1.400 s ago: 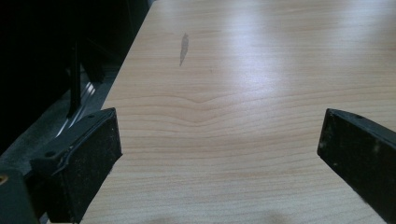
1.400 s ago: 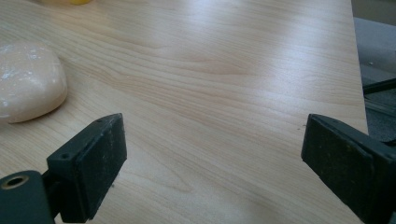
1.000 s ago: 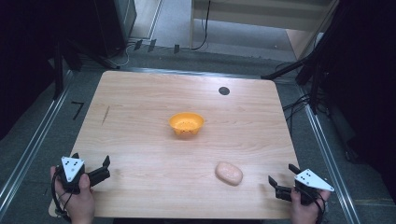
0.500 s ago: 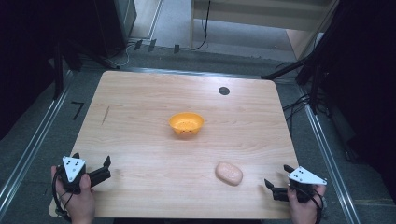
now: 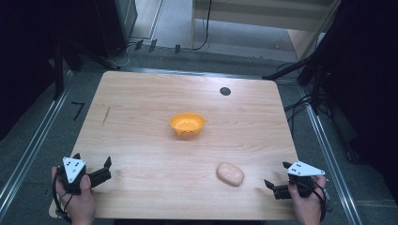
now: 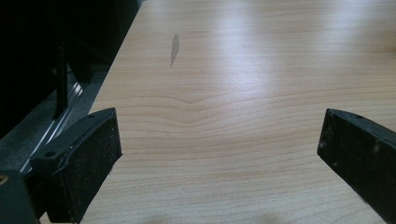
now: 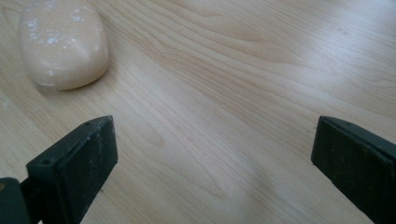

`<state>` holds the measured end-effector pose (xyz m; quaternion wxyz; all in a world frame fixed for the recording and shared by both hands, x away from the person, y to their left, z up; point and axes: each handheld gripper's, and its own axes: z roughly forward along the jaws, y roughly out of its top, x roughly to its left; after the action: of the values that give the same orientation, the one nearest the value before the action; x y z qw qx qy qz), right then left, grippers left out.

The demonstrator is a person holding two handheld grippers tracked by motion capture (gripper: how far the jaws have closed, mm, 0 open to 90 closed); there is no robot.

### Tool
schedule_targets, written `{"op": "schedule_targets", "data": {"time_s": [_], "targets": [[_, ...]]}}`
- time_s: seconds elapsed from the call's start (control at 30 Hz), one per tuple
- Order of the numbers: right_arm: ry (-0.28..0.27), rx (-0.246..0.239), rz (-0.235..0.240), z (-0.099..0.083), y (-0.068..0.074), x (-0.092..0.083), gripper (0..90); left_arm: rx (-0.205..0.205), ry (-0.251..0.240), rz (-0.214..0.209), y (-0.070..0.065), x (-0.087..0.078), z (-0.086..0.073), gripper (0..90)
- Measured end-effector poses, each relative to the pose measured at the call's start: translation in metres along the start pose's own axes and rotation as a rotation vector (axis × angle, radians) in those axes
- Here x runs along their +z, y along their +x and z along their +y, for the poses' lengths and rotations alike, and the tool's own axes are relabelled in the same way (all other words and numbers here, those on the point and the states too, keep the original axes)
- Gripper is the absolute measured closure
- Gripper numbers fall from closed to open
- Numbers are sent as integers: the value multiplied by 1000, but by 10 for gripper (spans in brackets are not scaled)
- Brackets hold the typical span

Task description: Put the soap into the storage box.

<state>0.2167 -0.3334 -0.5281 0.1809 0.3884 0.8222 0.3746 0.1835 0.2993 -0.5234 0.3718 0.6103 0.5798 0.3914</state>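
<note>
A pale pink oval lump lies on the wooden table, at the front right. It also appears at the upper left of the right gripper view, ahead of the left jaw and apart from it. An orange bowl stands near the table's middle. My right gripper rests at the front right corner; its jaws have just been opening and stand wide with only bare wood between them. At the front left corner my left gripper is open over bare table.
A small black round spot sits near the table's far edge, and a dark streak marks the wood on the left. Metal rails and dark stands flank the table. Cables lie on the floor behind.
The right gripper's jaws stand wider apart than a second ago. The left gripper, the bowl and the lump have not moved.
</note>
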Motion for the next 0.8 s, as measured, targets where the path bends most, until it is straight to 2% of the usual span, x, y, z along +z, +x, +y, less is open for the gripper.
{"op": "schedule_targets", "data": {"time_s": [0.33,0.8], "targets": [[60,-20,41,11,0,6,0,4,5,-3,0,0,0,0],[158,-90,95,31,5,14,0,-7,4,-14,1,0,0,0]]}}
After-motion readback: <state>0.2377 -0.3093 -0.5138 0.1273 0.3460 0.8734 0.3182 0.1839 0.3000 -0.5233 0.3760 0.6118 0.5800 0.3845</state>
